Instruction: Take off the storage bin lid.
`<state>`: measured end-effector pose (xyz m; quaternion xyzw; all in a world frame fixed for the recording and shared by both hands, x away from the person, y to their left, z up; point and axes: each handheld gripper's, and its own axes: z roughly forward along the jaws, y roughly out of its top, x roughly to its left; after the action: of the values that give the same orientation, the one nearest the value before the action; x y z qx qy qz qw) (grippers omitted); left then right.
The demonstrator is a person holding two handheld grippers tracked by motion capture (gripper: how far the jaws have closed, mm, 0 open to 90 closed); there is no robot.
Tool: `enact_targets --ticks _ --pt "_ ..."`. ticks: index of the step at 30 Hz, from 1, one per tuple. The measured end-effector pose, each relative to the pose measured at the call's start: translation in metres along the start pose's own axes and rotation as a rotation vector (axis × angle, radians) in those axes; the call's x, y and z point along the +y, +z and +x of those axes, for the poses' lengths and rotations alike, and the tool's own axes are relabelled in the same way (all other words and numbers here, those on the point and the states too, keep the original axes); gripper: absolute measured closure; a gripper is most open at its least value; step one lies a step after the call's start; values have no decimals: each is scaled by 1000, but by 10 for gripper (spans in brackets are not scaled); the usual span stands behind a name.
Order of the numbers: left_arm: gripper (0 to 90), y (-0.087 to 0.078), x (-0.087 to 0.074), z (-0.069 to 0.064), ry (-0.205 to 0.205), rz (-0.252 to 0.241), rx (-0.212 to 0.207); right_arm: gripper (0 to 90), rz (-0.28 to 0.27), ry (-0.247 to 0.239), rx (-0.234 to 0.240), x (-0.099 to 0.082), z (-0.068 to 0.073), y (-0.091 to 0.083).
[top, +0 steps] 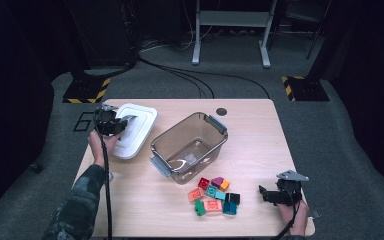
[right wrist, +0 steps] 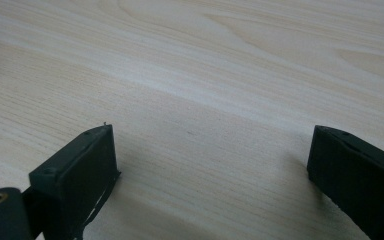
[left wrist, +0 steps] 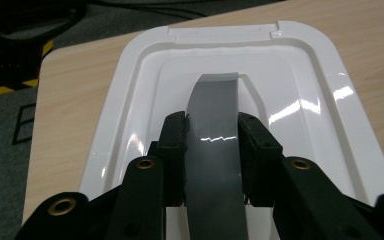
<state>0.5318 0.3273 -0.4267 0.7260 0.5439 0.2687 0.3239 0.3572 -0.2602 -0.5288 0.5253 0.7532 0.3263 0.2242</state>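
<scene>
The left gripper (left wrist: pixel 211 137) clamps the grey handle (left wrist: pixel 213 150) of a white lid (top: pixel 132 129), which lies on the wooden table (top: pixel 260 135) just left of the clear container (top: pixel 190 147). The right gripper (right wrist: pixel 212 165) rests on bare tabletop with its jaws spread wide and nothing between them, well to the right of the container. Coloured blocks (top: pixel 214 195) sit clustered just in front of the container.

I see the table (top: pixel 250 130) lit from overhead and the floor beyond it sinking into dark. Glare streaks cross the white lid (left wrist: pixel 330 95). Nearest my cameras, the black jaws blur softly.
</scene>
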Motion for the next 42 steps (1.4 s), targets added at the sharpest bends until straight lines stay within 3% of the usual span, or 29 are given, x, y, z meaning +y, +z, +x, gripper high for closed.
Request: enact_targets --ticks 1,7,13,20,26,32,36,42 --pt "674 6 -3 1 -7 27 15 50 0 0 0 0 0 0" --pt "674 22 -12 3 -55 74 54 50 0 0 0 0 0 0" --pt "673 35 -25 7 -59 134 76 50 1 -4 1 0 0 0" --pt "672 42 -33 11 -68 150 81 50 1 -2 2 0 0 0" --pt "660 43 -35 13 -57 173 52 51 1 -1 1 0 0 0" --pt "397 27 -32 15 -42 155 1 51 1 -4 2 0 0 0" --pt "262 12 -31 15 -20 125 -67 50 2 -5 2 0 -1 0" --pt "163 -7 -38 9 20 92 -91 50 2 -4 2 0 0 0"
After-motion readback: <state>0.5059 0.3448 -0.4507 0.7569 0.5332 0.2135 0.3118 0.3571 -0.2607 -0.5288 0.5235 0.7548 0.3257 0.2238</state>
